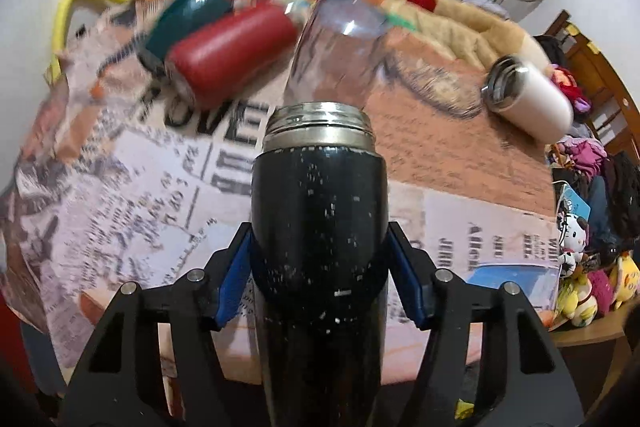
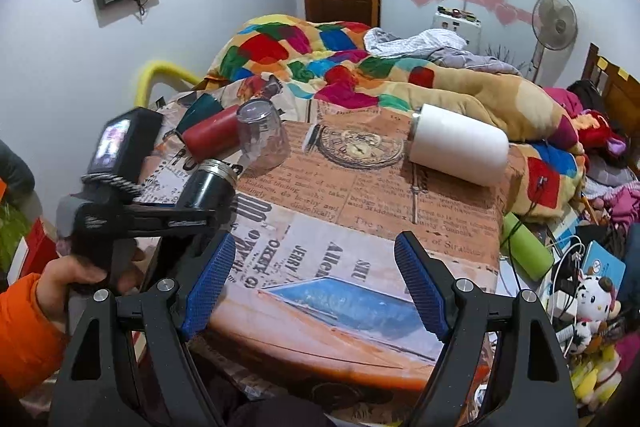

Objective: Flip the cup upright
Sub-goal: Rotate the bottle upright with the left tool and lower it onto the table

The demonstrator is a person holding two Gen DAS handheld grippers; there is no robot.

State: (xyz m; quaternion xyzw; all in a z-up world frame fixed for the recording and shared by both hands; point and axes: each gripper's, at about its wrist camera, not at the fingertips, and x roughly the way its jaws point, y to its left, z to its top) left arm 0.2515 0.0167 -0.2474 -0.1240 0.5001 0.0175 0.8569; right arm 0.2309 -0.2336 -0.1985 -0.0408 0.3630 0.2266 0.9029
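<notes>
The left tongs (image 1: 318,259) pinch a black, white-speckled metal flask cup with a threaded steel rim (image 1: 318,227) between their blue pads (image 1: 234,275), gripping it around the body below the shoulder. From the right wrist view this cup (image 2: 208,187) is lifted at the left edge of the counter (image 2: 360,211), which is covered in a newspaper-print cloth, and it tilts with its open rim pointing up and away toward the clear upturned drinking glass (image 2: 262,137).

Taking that clear glass (image 1: 336,55) as the landmark: it stands mouth-down on the counter, just beyond the black cup's rim. A red cylindrical cup (image 2: 212,135) lies on its side touching the glass on its left, and a dark teal cup (image 2: 200,111) lies just behind the red one. Well to the right of the glass, past a printed pocket-watch picture, a white cylindrical cup with a steel rim (image 2: 458,149) lies on its side.

The right tongs (image 2: 316,279) are spread wide with nothing between them, hovering over the near part of the counter.
</notes>
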